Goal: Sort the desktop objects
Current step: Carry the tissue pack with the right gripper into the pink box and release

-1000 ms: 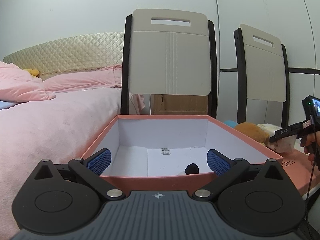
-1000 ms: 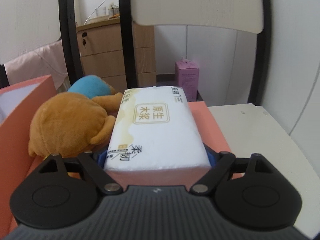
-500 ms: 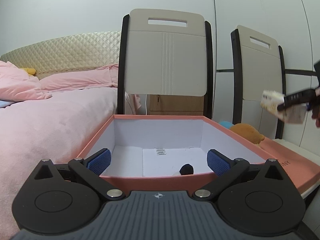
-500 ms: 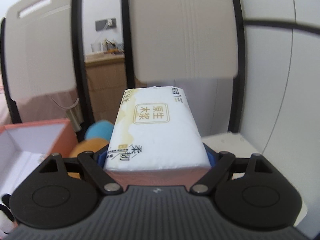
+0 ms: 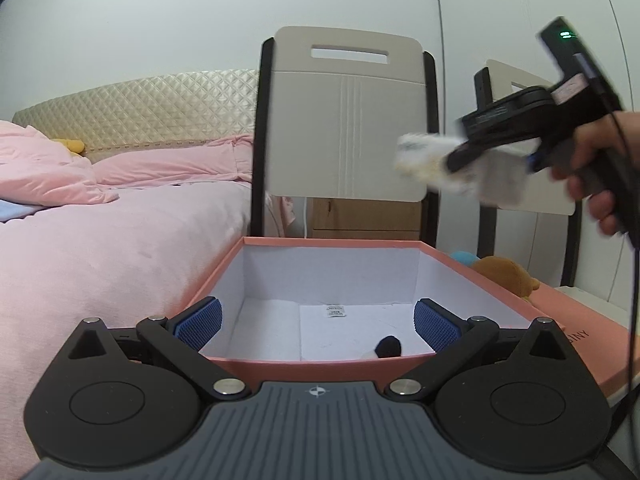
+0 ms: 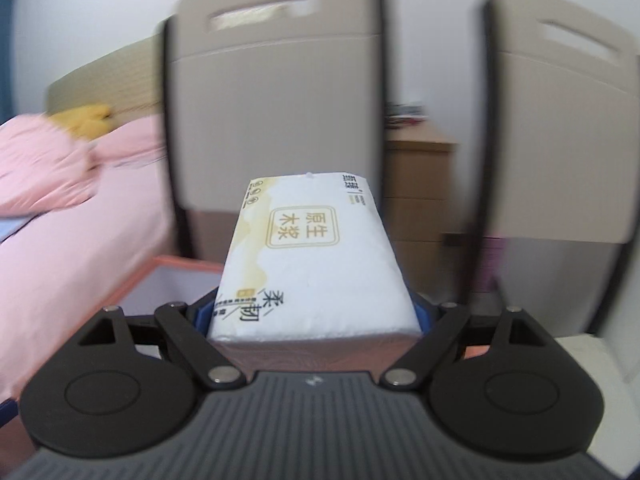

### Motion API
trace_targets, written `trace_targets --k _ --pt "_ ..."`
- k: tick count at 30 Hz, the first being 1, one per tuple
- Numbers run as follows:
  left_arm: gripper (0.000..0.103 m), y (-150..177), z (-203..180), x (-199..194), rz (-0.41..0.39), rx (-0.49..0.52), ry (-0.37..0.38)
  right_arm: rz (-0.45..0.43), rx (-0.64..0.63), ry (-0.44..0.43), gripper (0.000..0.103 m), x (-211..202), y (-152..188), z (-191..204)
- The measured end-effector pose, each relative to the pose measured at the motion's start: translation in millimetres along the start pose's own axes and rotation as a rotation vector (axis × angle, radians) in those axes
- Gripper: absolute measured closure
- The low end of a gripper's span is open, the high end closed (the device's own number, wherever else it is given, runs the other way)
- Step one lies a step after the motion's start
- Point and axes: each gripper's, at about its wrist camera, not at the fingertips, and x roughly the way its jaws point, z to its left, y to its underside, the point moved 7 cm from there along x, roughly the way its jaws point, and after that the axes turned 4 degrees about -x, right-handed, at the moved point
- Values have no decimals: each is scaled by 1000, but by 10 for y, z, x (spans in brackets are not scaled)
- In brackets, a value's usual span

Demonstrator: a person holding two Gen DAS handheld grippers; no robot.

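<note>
Coral-pink cardboard forms the open box (image 5: 472, 270) in the lower middle of the left wrist view, its inside lined white. On the box floor lie a small white packet (image 5: 335, 311) near the middle and a small black-and-white object (image 5: 387, 347) against the near wall, too hidden to identify. The left gripper (image 5: 316, 322) sits at the bottom of that frame with its blue-padded fingers (image 5: 199, 321) spread wide, one at each near corner of the box, holding nothing.

In the upper right of the same frame, a hand (image 5: 600, 176) holds the right gripper (image 5: 460, 160) in the air, above and to the right of the box. It is clamped on a white tissue pack (image 5: 424, 160), blurred here. The right wrist view shows the tissue pack (image 6: 312, 256) clearly, gripped at both sides between the right gripper (image 6: 314, 316) fingers, with gold and black printed characters on top. The box corner (image 6: 160, 276) shows at lower left of that frame, below the pack.

Right of the box sit a brown plush toy (image 5: 504, 276) and a blue one (image 5: 466, 258). Two chairs (image 5: 348, 120) stand behind, and a pink bed (image 5: 100, 240) fills the left side.
</note>
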Motion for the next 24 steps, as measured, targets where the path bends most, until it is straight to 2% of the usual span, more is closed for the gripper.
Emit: trace_targets --k 4,14,18,24 --pt "0 -8 81 -13 3 -9 -18 54 -52 -106 16 286 -28 521" --pt "0 -9 190 8 10 -21 -32 251 -186 -160 16 1303 198 1189" --pt "0 -3 267 42 24 -36 -70 299 -233 -173 16 1638 252 1428" --pt "0 2 287 53 30 -46 -66 342 -214 -177 16 1906 481 1473"
